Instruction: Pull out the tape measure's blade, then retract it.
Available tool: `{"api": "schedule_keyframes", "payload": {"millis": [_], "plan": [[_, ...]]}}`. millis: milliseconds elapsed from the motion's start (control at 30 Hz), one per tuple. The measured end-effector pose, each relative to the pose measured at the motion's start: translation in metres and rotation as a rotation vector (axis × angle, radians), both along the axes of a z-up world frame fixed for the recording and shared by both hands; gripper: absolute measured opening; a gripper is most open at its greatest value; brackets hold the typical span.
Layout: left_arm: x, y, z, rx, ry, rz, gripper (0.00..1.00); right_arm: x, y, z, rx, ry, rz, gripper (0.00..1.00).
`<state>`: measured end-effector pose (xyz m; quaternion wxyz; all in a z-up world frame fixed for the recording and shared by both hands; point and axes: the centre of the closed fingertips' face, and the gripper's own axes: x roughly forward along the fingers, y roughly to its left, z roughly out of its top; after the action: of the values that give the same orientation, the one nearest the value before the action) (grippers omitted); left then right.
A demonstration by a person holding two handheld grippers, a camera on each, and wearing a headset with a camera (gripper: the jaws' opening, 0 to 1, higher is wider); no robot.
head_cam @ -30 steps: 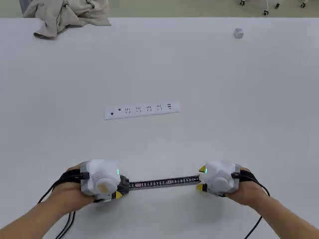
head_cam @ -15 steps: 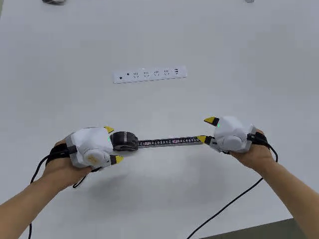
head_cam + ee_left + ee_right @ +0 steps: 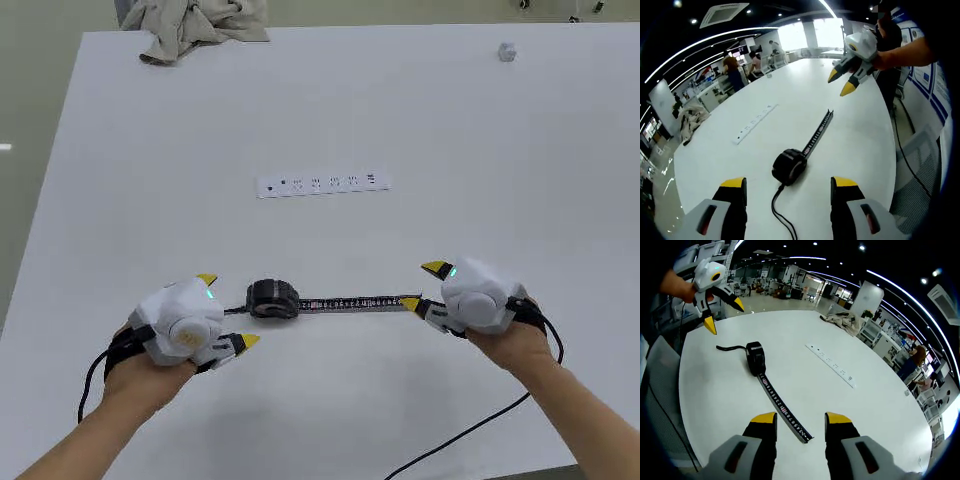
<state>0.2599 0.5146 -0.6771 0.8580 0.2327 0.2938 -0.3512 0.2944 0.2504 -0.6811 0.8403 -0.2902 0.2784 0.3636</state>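
In the head view, the tape measure (image 3: 273, 298) lies on the white surface (image 3: 450, 150) near the person, between the two hands. Its blade (image 3: 360, 301) is drawn out to the right and lies flat. The left hand-held gripper (image 3: 226, 310) is just left of the case, jaws spread wide and holding nothing. The right hand-held gripper (image 3: 422, 286) is at the blade's right end, also released; its nearer tip is just beside the blade end, but I cannot tell whether they touch. Farther off lies a white power strip (image 3: 322, 184). A crumpled cloth (image 3: 195, 20) is at the far left edge, and a small object (image 3: 507, 52) at the far right.

In the left gripper view, the left hand-held gripper (image 3: 788, 183) has its yellow-tipped jaws apart, with the tape measure (image 3: 789, 167) just beyond them, untouched. A black strap (image 3: 777, 210) trails from the case toward the camera. The blade (image 3: 819, 134) runs away toward the right hand-held gripper (image 3: 840, 82), which is raised and open. The power strip (image 3: 756, 122) lies to the left.

In the right gripper view, the right hand-held gripper (image 3: 801, 418) is released, and the end of the blade (image 3: 782, 410) lies between its jaws. The tape measure (image 3: 755, 356) is at the blade's far end, and beyond it is the open left hand-held gripper (image 3: 724, 315). The power strip (image 3: 832, 365) lies to the right, well apart from the blade.
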Motion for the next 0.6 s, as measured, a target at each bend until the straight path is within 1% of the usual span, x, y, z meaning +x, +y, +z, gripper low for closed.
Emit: {"api": "schedule_keyframes", "payload": {"millis": [33, 67, 100, 167, 200, 233, 300, 400, 467, 533, 600], "plan": [[-0.001, 0.002, -0.001, -0.001, 0.002, 0.019, 0.67, -0.004, -0.002, -0.001, 0.006, 0.008, -0.011, 0.40], [-0.004, 0.002, -0.001, -0.014, 0.012, 0.041, 0.70, -0.008, -0.006, -0.003, 0.007, 0.018, -0.027, 0.40], [-0.005, 0.002, -0.001, -0.017, 0.018, 0.050, 0.73, -0.010, -0.009, -0.005, 0.009, 0.025, -0.041, 0.41], [-0.008, 0.002, -0.002, -0.020, 0.019, 0.054, 0.74, -0.015, -0.013, -0.005, 0.016, 0.030, -0.051, 0.42], [-0.010, 0.002, -0.002, -0.023, 0.014, 0.063, 0.75, -0.018, -0.016, -0.005, 0.020, 0.037, -0.065, 0.43], [-0.011, 0.002, -0.003, -0.028, 0.018, 0.075, 0.76, -0.021, -0.019, -0.007, 0.028, 0.051, -0.086, 0.44], [-0.012, 0.001, -0.003, -0.036, 0.024, 0.086, 0.80, -0.024, -0.022, -0.007, 0.037, 0.054, -0.097, 0.45], [-0.017, -0.001, -0.004, -0.045, 0.029, 0.099, 0.82, -0.030, -0.025, -0.009, 0.045, 0.068, -0.123, 0.49], [-0.018, -0.001, -0.005, -0.052, 0.039, 0.113, 0.85, -0.034, -0.026, -0.011, 0.048, 0.078, -0.133, 0.50], [-0.020, -0.001, -0.006, -0.058, 0.043, 0.126, 0.89, -0.038, -0.029, -0.013, 0.055, 0.088, -0.156, 0.54], [-0.021, 0.001, -0.006, -0.060, 0.046, 0.144, 0.91, -0.041, -0.030, -0.014, 0.068, 0.102, -0.184, 0.57]]}}
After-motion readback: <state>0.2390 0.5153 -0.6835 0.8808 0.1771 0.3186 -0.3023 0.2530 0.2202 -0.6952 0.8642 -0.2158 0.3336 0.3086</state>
